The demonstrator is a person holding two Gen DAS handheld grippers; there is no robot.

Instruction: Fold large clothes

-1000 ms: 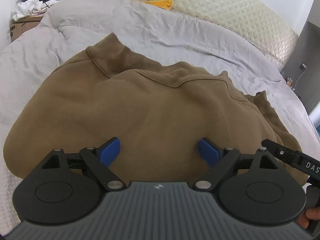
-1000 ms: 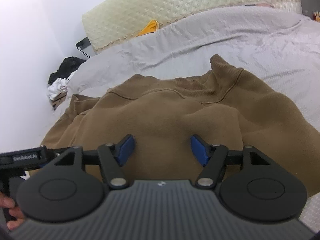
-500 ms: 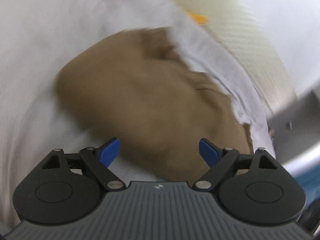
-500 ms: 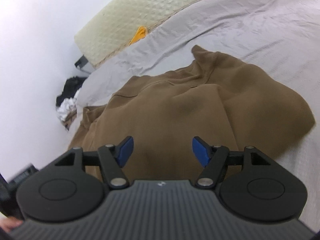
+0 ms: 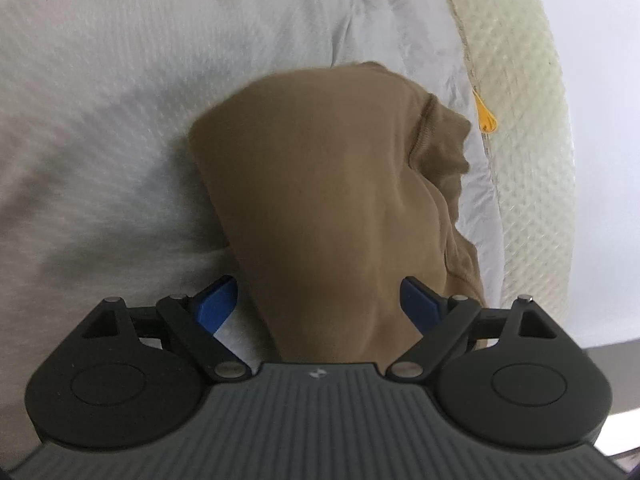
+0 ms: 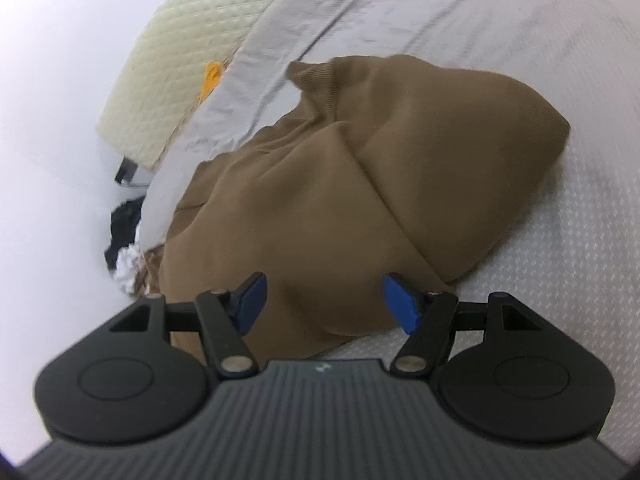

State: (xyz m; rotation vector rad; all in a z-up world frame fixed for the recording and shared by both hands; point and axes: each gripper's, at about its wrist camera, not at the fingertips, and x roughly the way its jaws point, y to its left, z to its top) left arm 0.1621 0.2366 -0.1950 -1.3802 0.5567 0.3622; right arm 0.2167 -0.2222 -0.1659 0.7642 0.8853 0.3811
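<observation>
A brown sweatshirt lies folded in a bundle on the grey bed cover. Its ribbed collar points to the far side. My left gripper is open and empty, hovering over the near end of the bundle, blue pads apart. In the right wrist view the same sweatshirt shows a fold line across its top. My right gripper is open and empty, just above the near edge of the cloth.
A cream quilted headboard borders the bed, with a yellow item tucked beside it. The headboard and a pile of black and white clothes show at the left in the right wrist view.
Both grippers have swung round and tilted, so the sweatshirt appears rotated. The left gripper moved toward the garment's side edge. Both stayed open.
</observation>
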